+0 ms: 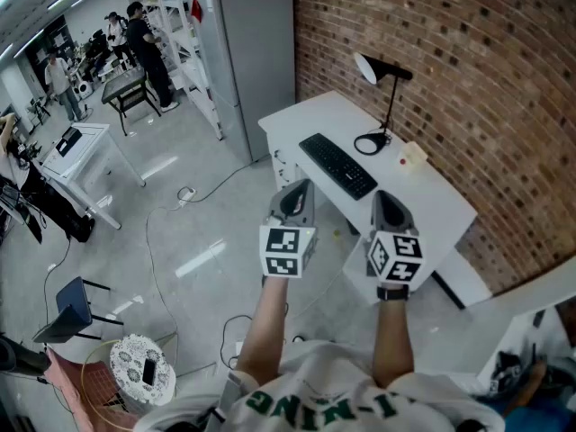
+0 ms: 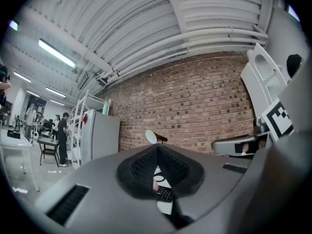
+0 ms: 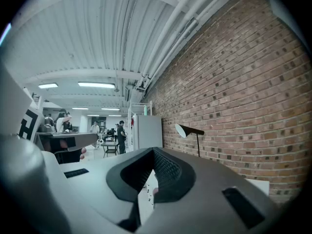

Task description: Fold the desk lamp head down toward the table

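The black desk lamp (image 1: 389, 97) stands at the back of a white desk (image 1: 441, 207) against the brick wall, its stem upright and its white-lined head (image 1: 367, 67) raised and turned left. The lamp head (image 2: 152, 137) shows small beyond the left gripper's jaws, and the lamp (image 3: 185, 130) stands right of the right gripper's jaws. Both grippers are held side by side in the air, well short of the desk. My left gripper (image 1: 297, 190) and right gripper (image 1: 388, 198) have their jaws together with nothing between them. Each points level toward the desk.
A black keyboard (image 1: 337, 165) lies on the desk left of the lamp base (image 1: 370, 142), and a small pale item (image 1: 412, 156) to its right. A grey cabinet (image 1: 256, 61) stands left of the desk. Cables cross the floor; another table (image 1: 85, 147) and people are far left.
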Motion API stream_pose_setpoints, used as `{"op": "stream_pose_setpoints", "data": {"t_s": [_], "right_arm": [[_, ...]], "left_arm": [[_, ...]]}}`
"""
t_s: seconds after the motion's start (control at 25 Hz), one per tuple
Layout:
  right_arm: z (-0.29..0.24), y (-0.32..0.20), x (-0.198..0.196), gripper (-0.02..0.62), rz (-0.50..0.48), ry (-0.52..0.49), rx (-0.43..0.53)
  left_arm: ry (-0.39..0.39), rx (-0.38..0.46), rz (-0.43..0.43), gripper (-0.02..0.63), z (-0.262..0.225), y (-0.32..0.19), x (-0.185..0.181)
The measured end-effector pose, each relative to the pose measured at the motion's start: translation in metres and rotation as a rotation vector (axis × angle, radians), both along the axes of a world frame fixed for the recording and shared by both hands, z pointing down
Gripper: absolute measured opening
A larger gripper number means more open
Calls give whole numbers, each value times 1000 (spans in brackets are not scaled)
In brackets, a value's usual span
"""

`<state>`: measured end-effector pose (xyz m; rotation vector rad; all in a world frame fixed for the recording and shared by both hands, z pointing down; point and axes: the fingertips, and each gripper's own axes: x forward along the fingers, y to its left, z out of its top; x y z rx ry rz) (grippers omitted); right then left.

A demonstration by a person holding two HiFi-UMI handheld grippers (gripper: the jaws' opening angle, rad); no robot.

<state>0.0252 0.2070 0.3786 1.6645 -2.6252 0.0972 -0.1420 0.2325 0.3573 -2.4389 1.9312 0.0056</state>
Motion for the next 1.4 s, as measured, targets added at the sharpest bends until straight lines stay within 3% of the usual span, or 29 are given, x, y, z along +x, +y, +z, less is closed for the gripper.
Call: {"op": "stream_pose_setpoints", "data": {"t_s": [0.28,0.56,1.08,1.4], "right_arm": [[13,8,-32,-2,-17,34,-16],[21,-26,-35,-2,-16,17,-45],[-5,-207,4,-2,-89,-82,-7],[3,-261,17,-2,-147,-111,-31]], "left_arm": [[12,0,-5,-5,7,8,-31],[49,-34,17,-5,21,-28,-29],[61,-10,23,-5,-4,-203,27],[41,-26,-18,-5,-8,-272,52]]}}
